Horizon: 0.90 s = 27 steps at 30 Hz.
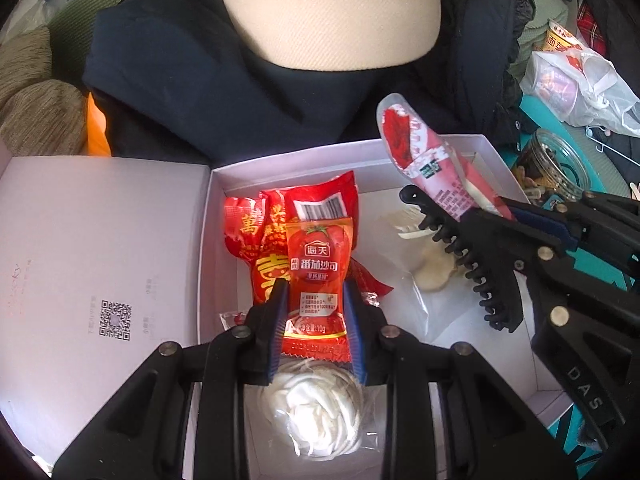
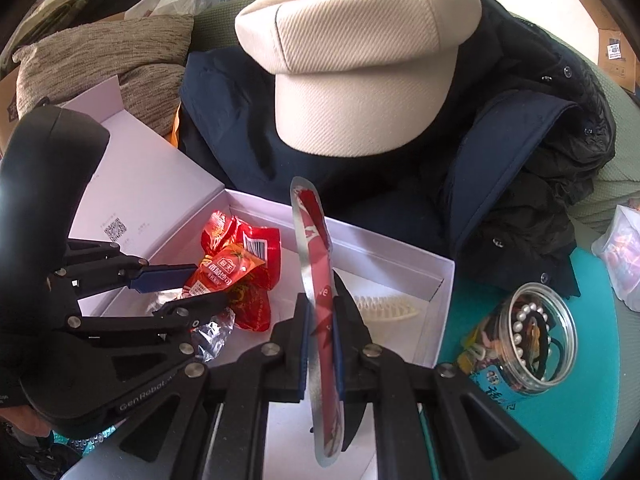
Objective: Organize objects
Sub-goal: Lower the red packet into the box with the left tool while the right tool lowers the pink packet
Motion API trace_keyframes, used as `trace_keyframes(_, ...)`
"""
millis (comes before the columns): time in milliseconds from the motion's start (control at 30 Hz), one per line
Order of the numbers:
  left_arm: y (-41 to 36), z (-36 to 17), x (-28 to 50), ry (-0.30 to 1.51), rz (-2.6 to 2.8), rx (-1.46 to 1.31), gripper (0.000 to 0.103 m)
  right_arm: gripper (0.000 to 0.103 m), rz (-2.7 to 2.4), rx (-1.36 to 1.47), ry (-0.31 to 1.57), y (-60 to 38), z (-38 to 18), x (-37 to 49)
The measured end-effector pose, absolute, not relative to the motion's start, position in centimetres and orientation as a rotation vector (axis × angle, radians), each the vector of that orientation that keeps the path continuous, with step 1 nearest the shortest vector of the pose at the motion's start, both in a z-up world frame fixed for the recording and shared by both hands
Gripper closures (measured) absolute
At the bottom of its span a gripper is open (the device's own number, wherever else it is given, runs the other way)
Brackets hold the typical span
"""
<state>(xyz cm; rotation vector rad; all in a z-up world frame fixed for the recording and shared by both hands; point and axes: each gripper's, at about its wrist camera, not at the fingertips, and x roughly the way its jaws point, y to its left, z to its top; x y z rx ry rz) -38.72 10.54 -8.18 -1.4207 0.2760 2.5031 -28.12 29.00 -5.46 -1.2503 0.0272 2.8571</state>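
Observation:
My left gripper [image 1: 316,300] is shut on a small red ketchup sachet [image 1: 316,276], held over the open white box [image 1: 280,164]. Under it in the box lie a red snack packet [image 1: 260,240] and a bagged white coil [image 1: 316,408]. My right gripper [image 2: 320,312] is shut on a long pink and red stick sachet [image 2: 316,240], held upright over the same box [image 2: 400,256]. A black hair claw [image 1: 472,260] and a cream comb [image 2: 384,308] lie in the box. The left gripper [image 2: 188,284] with its ketchup sachet [image 2: 224,272] shows at the left of the right wrist view.
The box lid [image 1: 100,240] lies open to the left. A cream cap [image 2: 360,64] rests on a dark navy coat [image 2: 500,184] behind the box. A clear jar of beads [image 2: 528,336] stands on the teal surface [image 2: 568,420] to the right. A plastic bag [image 1: 580,88] lies far right.

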Motion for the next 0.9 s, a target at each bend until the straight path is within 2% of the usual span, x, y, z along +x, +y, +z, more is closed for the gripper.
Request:
trace_keyframes(433, 11.9, -10.1, -39.8, 0.34, 2.474, -1.436, 0.077, 0.092, 2.826, -1.335, -0.037, 28.8, -7.0, -29.0)
trace_keyframes(733, 11.6, -11.5, -40.0, 0.274, 2.411, -1.506, 0.077, 0.08, 2.812, -1.394, 0.008, 29.2, -6.9, -28.5)
trace_keyframes(900, 11.1, -11.3, -39.9, 0.228, 2.412, -1.522, 0.077, 0.077, 2.774, -1.411, -0.064, 28.9, -6.4, -27.9)
